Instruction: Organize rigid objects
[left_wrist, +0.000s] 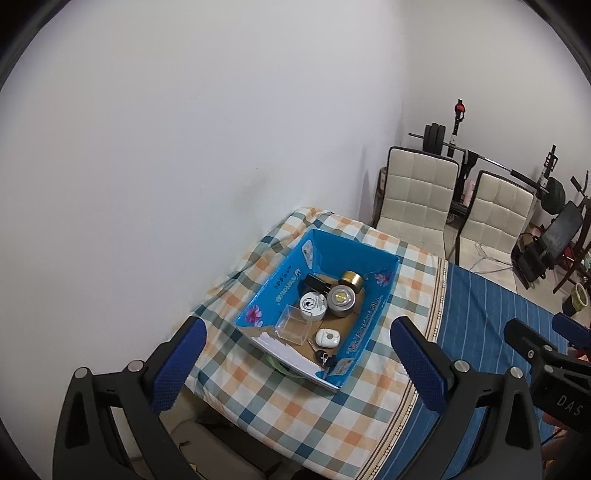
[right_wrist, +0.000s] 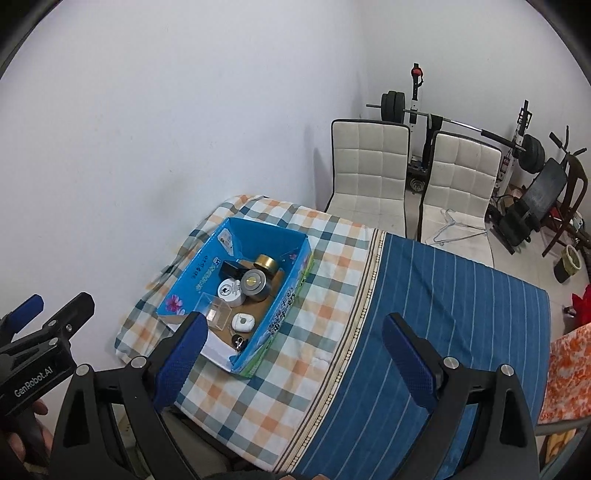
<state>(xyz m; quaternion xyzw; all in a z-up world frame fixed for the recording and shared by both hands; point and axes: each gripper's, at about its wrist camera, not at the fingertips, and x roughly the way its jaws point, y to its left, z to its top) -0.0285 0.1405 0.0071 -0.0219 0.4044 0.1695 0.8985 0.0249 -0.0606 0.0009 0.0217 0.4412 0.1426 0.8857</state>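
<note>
A blue cardboard box (left_wrist: 284, 284) (right_wrist: 192, 277) sits on the checked cloth near the wall. Inside it lie a grey tape roll (left_wrist: 341, 301) (right_wrist: 254, 283), a gold roll (left_wrist: 351, 279) (right_wrist: 266, 263), a white round tin (left_wrist: 313, 305) (right_wrist: 231, 291), a black box (left_wrist: 316, 283) (right_wrist: 231, 270), a clear plastic box (left_wrist: 293, 325) (right_wrist: 218, 312), a small white case (left_wrist: 327, 337) (right_wrist: 242, 322) and dark keys (left_wrist: 325, 359) (right_wrist: 238, 341). My left gripper (left_wrist: 297, 369) is open and empty, held above the box's near end. My right gripper (right_wrist: 293, 362) is open and empty above the cloth, right of the box.
The table carries a checked cloth (left_wrist: 295, 413) and a blue striped cloth (right_wrist: 443, 314). Two white padded chairs (right_wrist: 369, 166) stand behind the table, one with a wire hanger (right_wrist: 448, 225). Weight gear (right_wrist: 524, 155) fills the far right corner. A white wall is on the left.
</note>
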